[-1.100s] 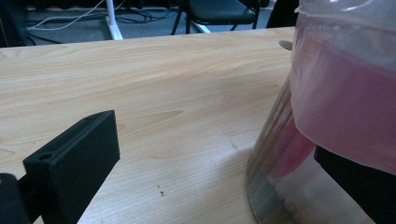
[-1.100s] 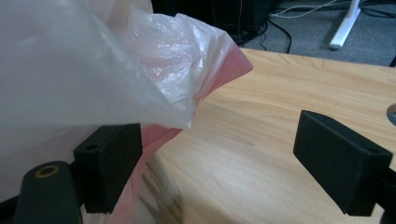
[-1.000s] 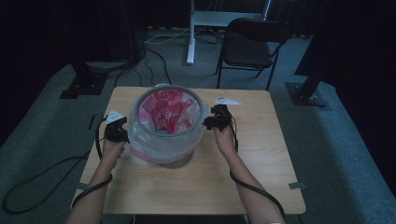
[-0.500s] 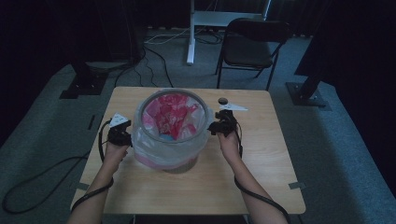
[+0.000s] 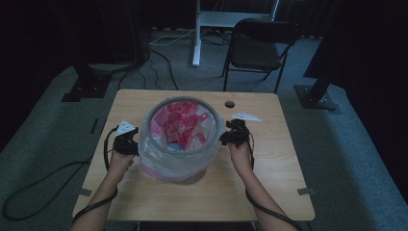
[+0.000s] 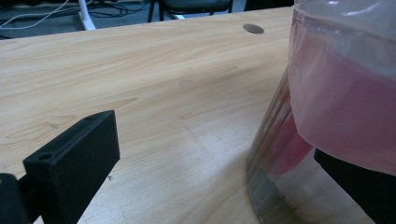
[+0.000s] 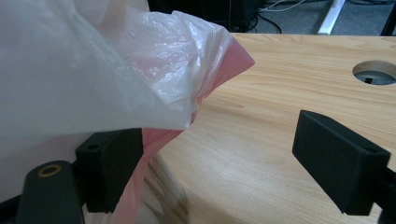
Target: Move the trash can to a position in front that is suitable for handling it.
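Flanking the lined bin [image 5: 180,139], left gripper [image 5: 126,143] and right gripper [image 5: 234,136], jaws wide, holding nothing.

Your bin [image 5: 180,166] stands upright mid-counter — a round, clear-walled bucket lined with 2 bags: a pink bag [image 5: 180,126] crumpled inside, and a translucent white bag [image 5: 154,154] folded over the rim, draping its sides.

left gripper [image 5: 129,143] at bin [image 5: 182,139] left side | right gripper [image 5: 232,136] at right side | on table [image 5: 269,168]
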Tool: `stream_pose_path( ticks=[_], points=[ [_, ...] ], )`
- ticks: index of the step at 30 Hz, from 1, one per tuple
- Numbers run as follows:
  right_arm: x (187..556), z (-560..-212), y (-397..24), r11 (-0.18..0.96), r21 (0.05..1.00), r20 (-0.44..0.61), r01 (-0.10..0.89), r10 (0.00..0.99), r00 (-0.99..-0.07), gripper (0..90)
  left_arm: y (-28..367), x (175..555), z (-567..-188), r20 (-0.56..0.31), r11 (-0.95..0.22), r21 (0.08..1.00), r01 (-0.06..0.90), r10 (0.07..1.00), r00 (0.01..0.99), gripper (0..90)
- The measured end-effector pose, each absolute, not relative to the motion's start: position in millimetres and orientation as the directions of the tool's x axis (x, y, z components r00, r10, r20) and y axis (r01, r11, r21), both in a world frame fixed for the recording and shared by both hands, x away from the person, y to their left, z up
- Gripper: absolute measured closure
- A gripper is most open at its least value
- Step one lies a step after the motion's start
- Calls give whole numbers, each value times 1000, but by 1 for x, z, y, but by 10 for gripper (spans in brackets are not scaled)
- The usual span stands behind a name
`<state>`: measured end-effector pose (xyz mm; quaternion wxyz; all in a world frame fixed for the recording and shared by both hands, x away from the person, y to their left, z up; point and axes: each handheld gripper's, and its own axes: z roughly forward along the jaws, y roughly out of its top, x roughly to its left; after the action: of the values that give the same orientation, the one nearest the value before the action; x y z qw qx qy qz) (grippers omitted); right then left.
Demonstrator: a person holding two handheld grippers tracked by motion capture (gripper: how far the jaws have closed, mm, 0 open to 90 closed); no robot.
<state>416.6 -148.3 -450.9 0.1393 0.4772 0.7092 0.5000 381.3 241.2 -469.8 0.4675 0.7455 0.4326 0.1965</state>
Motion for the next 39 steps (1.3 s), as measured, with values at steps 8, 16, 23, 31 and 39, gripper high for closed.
stream_pose_path(
  ticks=[8, 16, 23, 31, 39],
  points=[
    [400, -452, -155, 38, 841, 281, 540, 822, -496, 156, 235, 371, -470, -113, -199, 867, 458, 815, 568, 0],
    [385, -454, -160, 28, 845, 282, 533, 824, -491, 156, 232, 362, -471, -121, -202, 867, 456, 803, 584, 0],
    [372, -456, -164, 12, 841, 301, 541, 821, -486, 157, 229, 354, -470, -112, -216, 866, 451, 795, 596, 0],
    [358, -457, -169, 14, 842, 300, 540, 819, -489, 156, 226, 345, -469, -108, -231, 863, 449, 785, 610, 0],
    [345, -461, -173, -5, 832, 330, 555, 808, -487, 157, 224, 338, -469, -106, -238, 863, 446, 777, 620, 0]
  ],
)
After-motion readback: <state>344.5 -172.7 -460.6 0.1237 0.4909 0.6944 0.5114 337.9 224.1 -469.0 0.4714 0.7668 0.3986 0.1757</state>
